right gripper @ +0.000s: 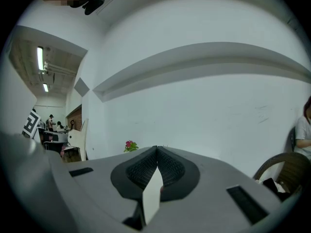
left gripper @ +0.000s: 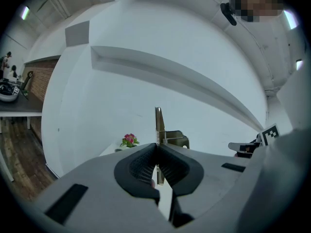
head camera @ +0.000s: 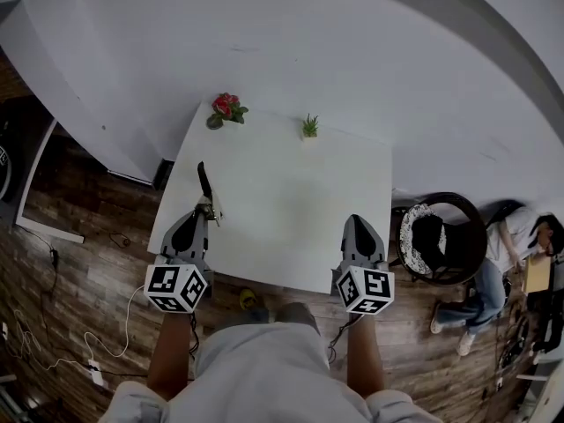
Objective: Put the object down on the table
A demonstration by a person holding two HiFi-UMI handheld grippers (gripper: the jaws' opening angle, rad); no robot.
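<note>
My left gripper (head camera: 205, 214) is over the left part of the white table (head camera: 291, 201), shut on a slim tool (head camera: 205, 186) with a black end and a brassy metal part by the fingertips. In the left gripper view the jaws (left gripper: 157, 146) meet on the tool's thin metal strip (left gripper: 159, 122), which sticks up past them with a brassy bracket beside it. My right gripper (head camera: 359, 225) is over the table's near right edge. In the right gripper view its jaws (right gripper: 157, 149) touch at the tips with nothing between them.
A red flower in a pot (head camera: 226, 108) and a small green plant (head camera: 310, 127) stand at the table's far edge, near the white wall. A dark round chair (head camera: 441, 236) and a seated person (head camera: 511, 241) are to the right. Cables lie on the wooden floor at the left.
</note>
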